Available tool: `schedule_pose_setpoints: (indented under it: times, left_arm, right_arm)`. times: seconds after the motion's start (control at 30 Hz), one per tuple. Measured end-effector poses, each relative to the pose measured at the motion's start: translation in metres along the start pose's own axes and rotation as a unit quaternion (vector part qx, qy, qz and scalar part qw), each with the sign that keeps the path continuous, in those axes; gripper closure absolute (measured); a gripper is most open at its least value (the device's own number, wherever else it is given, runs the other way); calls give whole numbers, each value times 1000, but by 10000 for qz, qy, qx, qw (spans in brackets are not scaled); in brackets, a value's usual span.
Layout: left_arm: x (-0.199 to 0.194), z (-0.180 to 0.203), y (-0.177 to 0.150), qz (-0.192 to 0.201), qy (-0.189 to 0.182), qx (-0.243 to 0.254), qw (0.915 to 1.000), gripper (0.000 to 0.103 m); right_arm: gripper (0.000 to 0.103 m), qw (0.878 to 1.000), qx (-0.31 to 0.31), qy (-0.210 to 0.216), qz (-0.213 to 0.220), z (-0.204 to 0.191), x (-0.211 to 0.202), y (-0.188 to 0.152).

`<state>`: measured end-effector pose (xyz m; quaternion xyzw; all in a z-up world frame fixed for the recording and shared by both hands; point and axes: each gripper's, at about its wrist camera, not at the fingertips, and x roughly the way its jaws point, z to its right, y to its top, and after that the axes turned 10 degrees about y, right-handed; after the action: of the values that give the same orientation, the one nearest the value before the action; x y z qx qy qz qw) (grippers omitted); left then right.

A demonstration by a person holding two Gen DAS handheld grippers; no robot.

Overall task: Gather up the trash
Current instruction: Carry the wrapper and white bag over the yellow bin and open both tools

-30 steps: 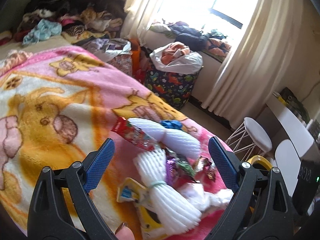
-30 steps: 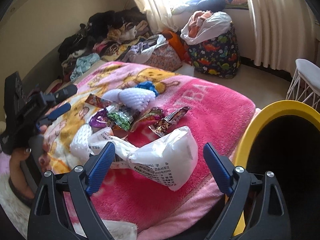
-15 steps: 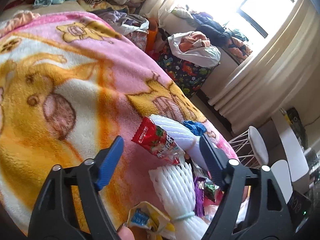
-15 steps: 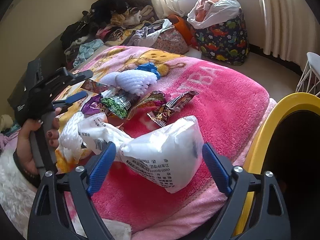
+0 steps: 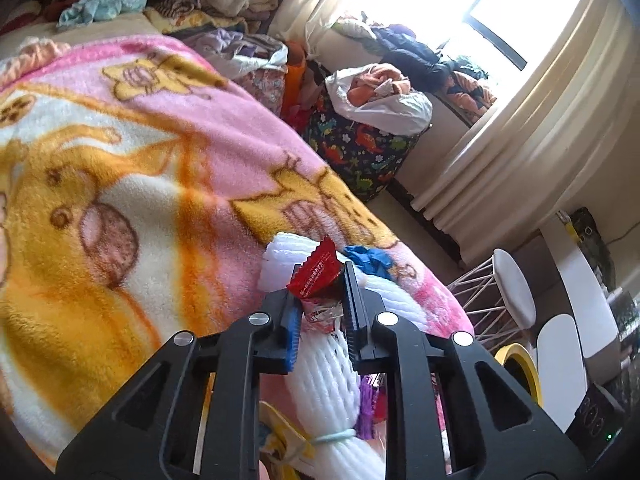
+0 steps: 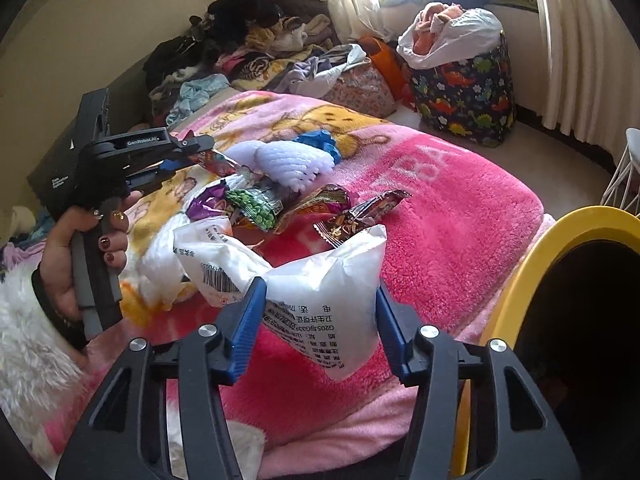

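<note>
On the pink blanket lies a heap of trash: foam net sleeves, a green pea packet, brown wrappers. My left gripper is shut on a red snack wrapper, whose end sticks up between the pads; the right wrist view shows the left gripper in a hand at the left. My right gripper is closing on a puffy white plastic bag, and both pads touch the bag's sides. A yellow-rimmed bin gapes at the right.
A dinosaur-print hamper stuffed with clothes stands by the curtains. Piled clothes cover the far end of the bed. A white wire stool and a white table stand beyond the bed's corner.
My left gripper went forward to the red wrapper and shut on it. My right jaws narrowed from wide apart until they met the white bag, which now bulges upward.
</note>
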<state>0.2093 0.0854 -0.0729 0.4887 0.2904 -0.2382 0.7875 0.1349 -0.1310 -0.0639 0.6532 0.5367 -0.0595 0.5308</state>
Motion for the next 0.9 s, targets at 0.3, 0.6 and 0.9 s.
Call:
schedule_pose_setpoints:
  times: [0.3, 0.6, 0.9]
  left_arm:
    - [-44, 15, 1, 472, 36, 140, 9988, 91]
    - [-77, 31, 4, 797, -51, 245, 9965, 91]
    - [-95, 48, 4, 961, -177, 364, 9945, 91]
  right_arm:
    - [57, 9995, 34, 48, 310, -7, -29, -7]
    - [58, 9983, -20, 99, 581, -16, -52, -6]
    - [58, 9969, -54, 123, 777, -21, -68, -4]
